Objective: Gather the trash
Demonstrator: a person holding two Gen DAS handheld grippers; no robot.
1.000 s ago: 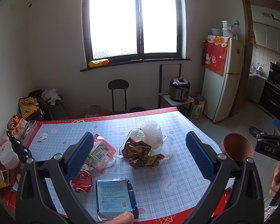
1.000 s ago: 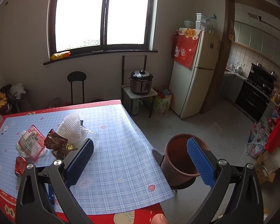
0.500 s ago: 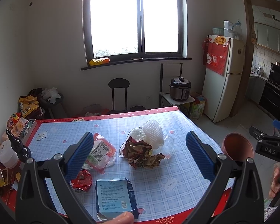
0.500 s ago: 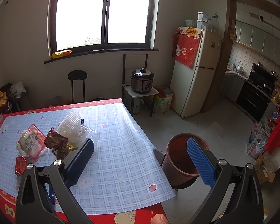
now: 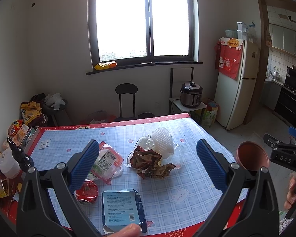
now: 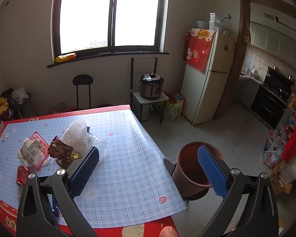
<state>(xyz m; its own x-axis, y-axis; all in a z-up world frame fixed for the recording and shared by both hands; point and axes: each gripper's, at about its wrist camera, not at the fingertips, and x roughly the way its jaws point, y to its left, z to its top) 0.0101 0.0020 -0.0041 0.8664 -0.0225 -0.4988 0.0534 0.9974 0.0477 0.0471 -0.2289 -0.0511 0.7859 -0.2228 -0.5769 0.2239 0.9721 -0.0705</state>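
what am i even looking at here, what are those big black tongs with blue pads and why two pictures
They are two handheld grippers, one in each of a person's hands, each with a fisheye camera looking along its blue-padded fingers.

The left gripper is open over a checked table holding trash: a blue packet, a crushed red can, a labelled tray, brown crumpled wrapping and white foam netting.

The right gripper is open at the table's corner beside a brown bin. Neither holds anything.

Glossy checked plastic tablecloth (image 5: 189,138) beneath the jaws. Between them, crinkled shiny foil wrapper (image 5: 151,163) against white foam netting (image 5: 162,141). Right of them, a smooth plastic bin (image 6: 189,165).
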